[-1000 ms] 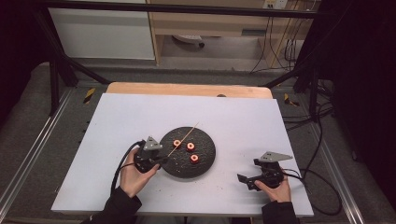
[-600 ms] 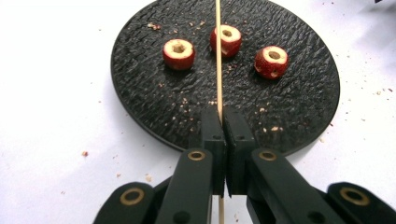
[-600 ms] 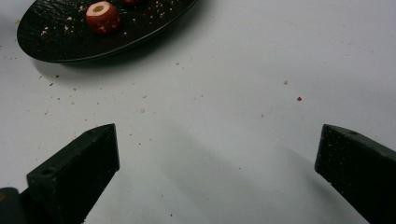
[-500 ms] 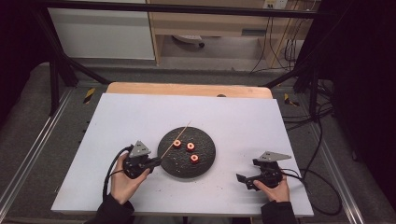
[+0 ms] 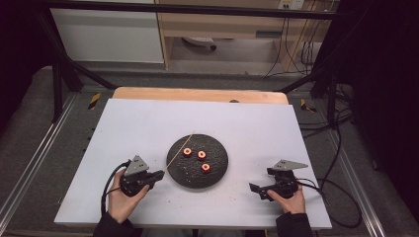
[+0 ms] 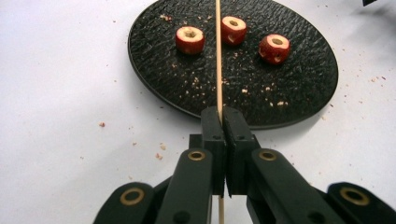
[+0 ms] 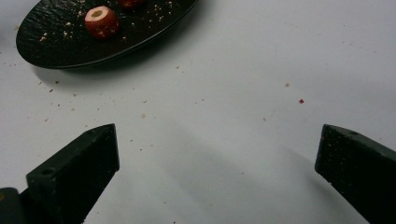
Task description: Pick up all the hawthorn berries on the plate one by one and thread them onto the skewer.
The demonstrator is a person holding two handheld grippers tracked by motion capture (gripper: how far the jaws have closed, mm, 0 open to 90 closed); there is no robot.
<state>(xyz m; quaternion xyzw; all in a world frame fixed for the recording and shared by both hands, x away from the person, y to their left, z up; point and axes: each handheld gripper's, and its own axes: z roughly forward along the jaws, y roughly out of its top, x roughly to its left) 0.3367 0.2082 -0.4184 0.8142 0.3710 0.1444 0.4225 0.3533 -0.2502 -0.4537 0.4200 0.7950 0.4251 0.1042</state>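
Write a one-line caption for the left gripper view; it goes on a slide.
Left claw shut on a thin wooden skewer pointing over a black plate with three cored red fruit pieces.

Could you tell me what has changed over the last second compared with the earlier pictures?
The left gripper, shut on the thin wooden skewer, drew back from the round black plate toward the table's near-left side. The three cored red fruit pieces and the open right gripper stayed put.

Thin wooden skewer (image 6: pixel 218 56), rough matt black plate (image 6: pixel 299 93), smooth white tabletop (image 5: pixel 148 123)
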